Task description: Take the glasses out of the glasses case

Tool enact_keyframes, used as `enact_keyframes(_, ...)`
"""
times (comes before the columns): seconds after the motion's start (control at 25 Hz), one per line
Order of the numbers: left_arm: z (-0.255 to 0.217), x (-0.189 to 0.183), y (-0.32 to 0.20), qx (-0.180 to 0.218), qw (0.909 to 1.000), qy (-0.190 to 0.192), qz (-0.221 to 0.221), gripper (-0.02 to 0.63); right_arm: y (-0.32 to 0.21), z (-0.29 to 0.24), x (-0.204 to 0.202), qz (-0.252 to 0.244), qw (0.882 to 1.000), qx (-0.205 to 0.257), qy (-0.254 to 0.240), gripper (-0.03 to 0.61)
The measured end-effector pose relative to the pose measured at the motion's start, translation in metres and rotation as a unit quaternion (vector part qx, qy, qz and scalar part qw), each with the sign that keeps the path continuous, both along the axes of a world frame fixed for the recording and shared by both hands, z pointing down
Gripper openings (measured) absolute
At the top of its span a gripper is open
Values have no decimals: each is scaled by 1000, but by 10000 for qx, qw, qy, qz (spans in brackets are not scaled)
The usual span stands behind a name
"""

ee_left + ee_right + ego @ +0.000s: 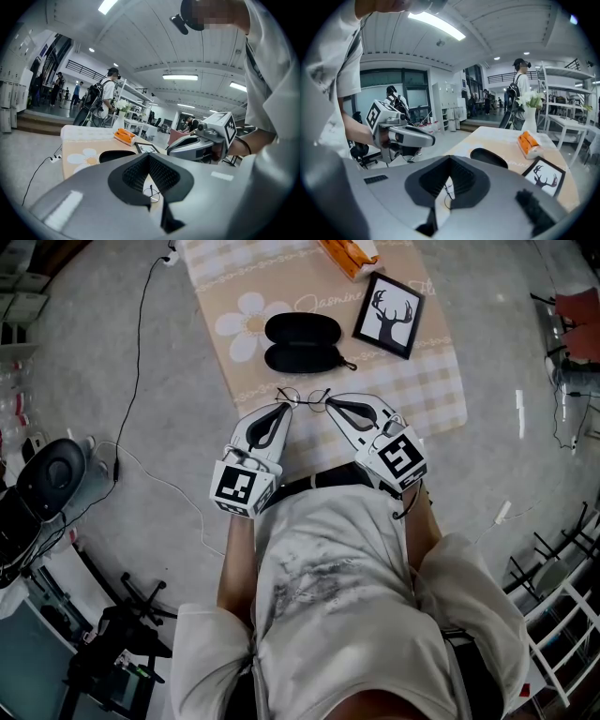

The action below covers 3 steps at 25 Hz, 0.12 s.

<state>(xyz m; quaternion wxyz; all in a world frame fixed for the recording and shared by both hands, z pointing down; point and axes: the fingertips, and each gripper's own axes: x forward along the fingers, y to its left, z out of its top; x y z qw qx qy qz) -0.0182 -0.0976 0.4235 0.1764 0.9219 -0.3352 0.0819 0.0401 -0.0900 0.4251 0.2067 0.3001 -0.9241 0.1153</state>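
Left gripper: jaws clenched on one end of the wire-rimmed glasses. Right gripper: jaws clenched on the other end. Glasses case: open, at 12 o'clock from the glasses, on the checked tablecloth. Deer picture: at 2 o'clock.

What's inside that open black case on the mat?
Nothing shows inside the black oval glasses case: both open halves look bare, though the dark lining could hide something small. The thin wire-framed glasses are outside it, nearer the person.
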Motion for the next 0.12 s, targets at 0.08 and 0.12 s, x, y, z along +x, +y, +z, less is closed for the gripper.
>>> enact_keyframes(0.08, 1, 0, -1, -10, 10000, -8, -1, 8, -1, 0, 0, -7, 10000, 3, 7, 15)
enact_keyframes(0.12, 1, 0, -1, -14, 10000, -10, -1, 8, -1, 0, 1, -9, 10000, 2, 10, 15)
